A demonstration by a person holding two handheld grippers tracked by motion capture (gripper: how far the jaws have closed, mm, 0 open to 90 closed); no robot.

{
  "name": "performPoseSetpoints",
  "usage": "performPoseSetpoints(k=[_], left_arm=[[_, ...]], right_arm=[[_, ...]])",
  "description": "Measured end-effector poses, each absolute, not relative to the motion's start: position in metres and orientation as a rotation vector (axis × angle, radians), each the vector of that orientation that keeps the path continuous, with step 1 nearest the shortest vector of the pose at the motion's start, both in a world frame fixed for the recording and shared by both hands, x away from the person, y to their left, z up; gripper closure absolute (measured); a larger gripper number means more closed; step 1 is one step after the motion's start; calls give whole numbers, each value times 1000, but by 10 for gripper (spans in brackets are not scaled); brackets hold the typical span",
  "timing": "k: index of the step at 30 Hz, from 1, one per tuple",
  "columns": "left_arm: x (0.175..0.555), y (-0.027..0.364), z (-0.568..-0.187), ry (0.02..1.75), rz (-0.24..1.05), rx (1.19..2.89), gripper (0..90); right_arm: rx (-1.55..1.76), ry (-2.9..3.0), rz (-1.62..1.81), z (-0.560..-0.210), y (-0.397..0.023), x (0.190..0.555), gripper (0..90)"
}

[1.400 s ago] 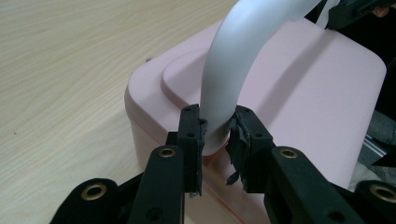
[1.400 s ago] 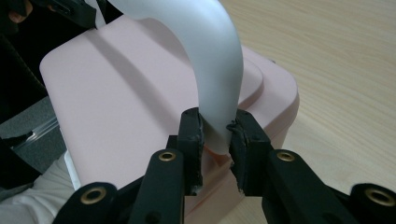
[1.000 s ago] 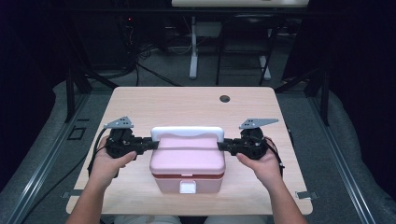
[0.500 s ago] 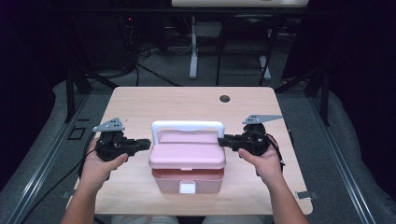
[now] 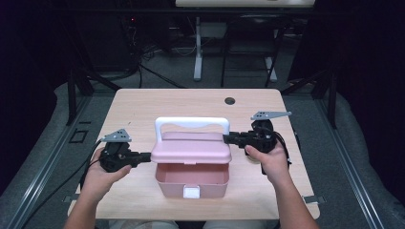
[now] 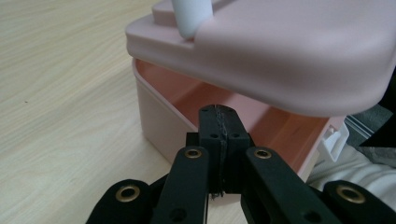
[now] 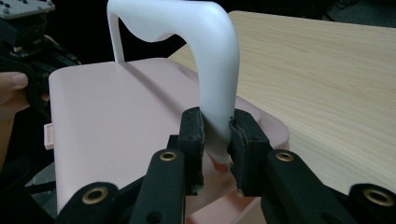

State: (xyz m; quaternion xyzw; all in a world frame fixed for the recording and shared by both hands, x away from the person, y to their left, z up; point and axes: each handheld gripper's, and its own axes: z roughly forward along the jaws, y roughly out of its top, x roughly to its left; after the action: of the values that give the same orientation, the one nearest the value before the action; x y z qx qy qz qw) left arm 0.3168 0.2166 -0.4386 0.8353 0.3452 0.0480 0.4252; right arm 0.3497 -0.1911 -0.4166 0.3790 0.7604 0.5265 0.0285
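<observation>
A pink lunch box point(image 5: 191, 180) stands on the wooden table point(image 5: 143, 109), near the front edge. Its lid point(image 5: 191, 150) is raised, so the inside shows. My right gripper point(image 5: 228, 138) is shut on the right leg of the white handle point(image 5: 191, 122). The right gripper view shows the handle point(image 7: 210, 51) pinched between the jaws of that gripper point(image 7: 216, 123), above the lid point(image 7: 121, 121). My left gripper point(image 5: 145, 156) is shut on nothing, its tip at the box's left side. In the left gripper view its tip point(image 6: 220, 116) sits below the lid point(image 6: 289, 51), at the box's rim point(image 6: 159, 121).
A white latch point(image 5: 191, 192) hangs on the box's front wall. A round cable hole point(image 5: 229, 101) lies at the back of the table. Bare wood stretches behind the box and to both sides. Dark floor and desk legs point(image 5: 197, 52) lie beyond the table.
The lid has swung up and the box now stands open. My right gripper rose with the handle. My left gripper dropped lower and nearer the front, beside the box's left wall.
</observation>
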Motion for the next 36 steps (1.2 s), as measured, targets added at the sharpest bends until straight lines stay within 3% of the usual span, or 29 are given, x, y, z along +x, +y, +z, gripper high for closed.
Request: performPoseSetpoints(k=[12, 27, 36], left_arm=[[311, 191, -443, 774, 84, 2152, 897], [305, 189, -435, 744, 102, 2150, 897], [305, 189, -431, 737, 113, 2138, 896]], right_arm=[[1157, 2347, 1614, -416, -190, 351, 752], [1173, 2358, 1606, -419, -190, 352, 749], [1185, 2318, 1618, -419, -193, 350, 692]])
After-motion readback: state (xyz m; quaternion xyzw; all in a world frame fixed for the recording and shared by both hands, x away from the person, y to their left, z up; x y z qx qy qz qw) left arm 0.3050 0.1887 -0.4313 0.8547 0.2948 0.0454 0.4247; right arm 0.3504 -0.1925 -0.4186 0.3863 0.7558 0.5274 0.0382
